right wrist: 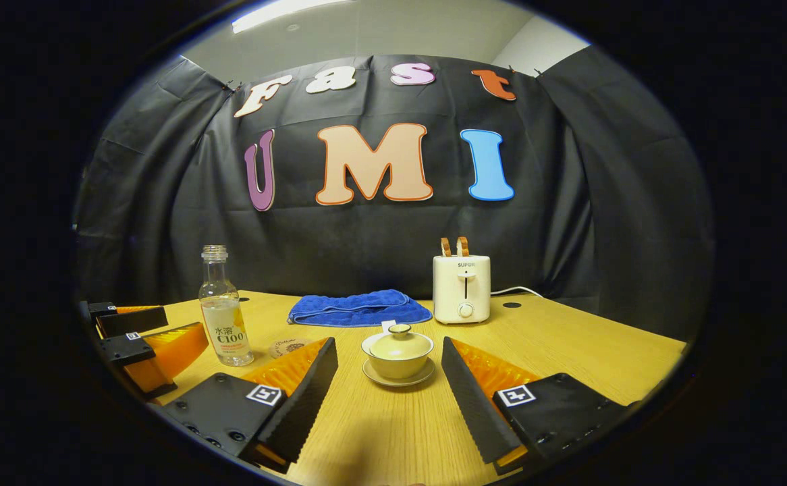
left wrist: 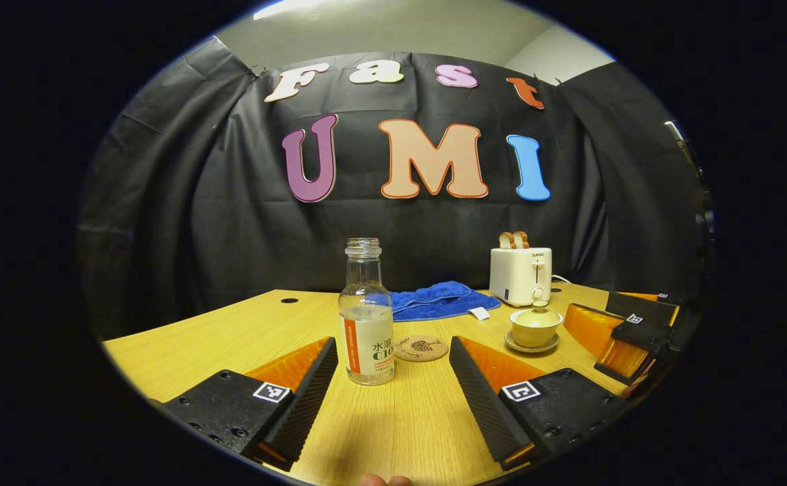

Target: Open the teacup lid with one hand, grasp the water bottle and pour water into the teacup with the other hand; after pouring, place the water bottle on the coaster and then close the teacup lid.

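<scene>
part-full water bottle, lidded teacup

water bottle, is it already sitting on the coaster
No, the water bottle stands upright on the bare table, just left of the round coaster, which has nothing on it.

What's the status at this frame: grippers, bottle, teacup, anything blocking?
Left gripper open, lined up on water bottle. Right gripper open, facing teacup, lid on. Coaster bare. Nothing blocking.
</scene>
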Action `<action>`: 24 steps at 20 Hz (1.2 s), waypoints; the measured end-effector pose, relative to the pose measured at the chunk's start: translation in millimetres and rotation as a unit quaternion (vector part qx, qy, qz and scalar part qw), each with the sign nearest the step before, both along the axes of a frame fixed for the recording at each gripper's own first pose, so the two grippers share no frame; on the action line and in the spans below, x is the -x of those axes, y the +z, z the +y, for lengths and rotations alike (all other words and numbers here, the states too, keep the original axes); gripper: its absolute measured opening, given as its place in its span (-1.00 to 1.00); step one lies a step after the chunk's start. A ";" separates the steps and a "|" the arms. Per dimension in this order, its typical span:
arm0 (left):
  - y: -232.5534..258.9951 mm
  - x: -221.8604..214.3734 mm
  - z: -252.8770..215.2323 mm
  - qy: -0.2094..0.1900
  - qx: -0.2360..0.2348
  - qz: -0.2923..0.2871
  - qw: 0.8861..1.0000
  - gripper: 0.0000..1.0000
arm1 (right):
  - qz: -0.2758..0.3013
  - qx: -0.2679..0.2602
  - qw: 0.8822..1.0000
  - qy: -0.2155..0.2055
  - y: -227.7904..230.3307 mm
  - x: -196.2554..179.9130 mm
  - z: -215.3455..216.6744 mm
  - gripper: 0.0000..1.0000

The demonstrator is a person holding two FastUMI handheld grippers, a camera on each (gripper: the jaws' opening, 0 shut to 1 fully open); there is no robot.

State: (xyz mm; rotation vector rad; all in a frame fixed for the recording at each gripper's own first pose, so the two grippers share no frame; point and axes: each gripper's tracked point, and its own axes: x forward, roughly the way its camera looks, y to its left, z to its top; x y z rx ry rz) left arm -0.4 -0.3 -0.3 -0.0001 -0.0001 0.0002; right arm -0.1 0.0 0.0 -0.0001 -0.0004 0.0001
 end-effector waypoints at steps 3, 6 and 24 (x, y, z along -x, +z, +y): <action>0.9 0.7 -0.1 0.000 0.000 0.000 1.000 0.94 | 0.000 0.000 1.000 0.000 0.2 0.0 0.0 0.92; 0.9 0.9 -0.2 0.000 0.000 0.000 1.000 0.94 | 0.000 0.000 1.000 0.000 -0.2 -0.2 -0.2 0.92; 1.1 0.9 -0.3 0.001 0.000 0.000 1.000 0.94 | 0.000 0.000 1.000 0.000 -0.5 -0.2 -0.3 0.92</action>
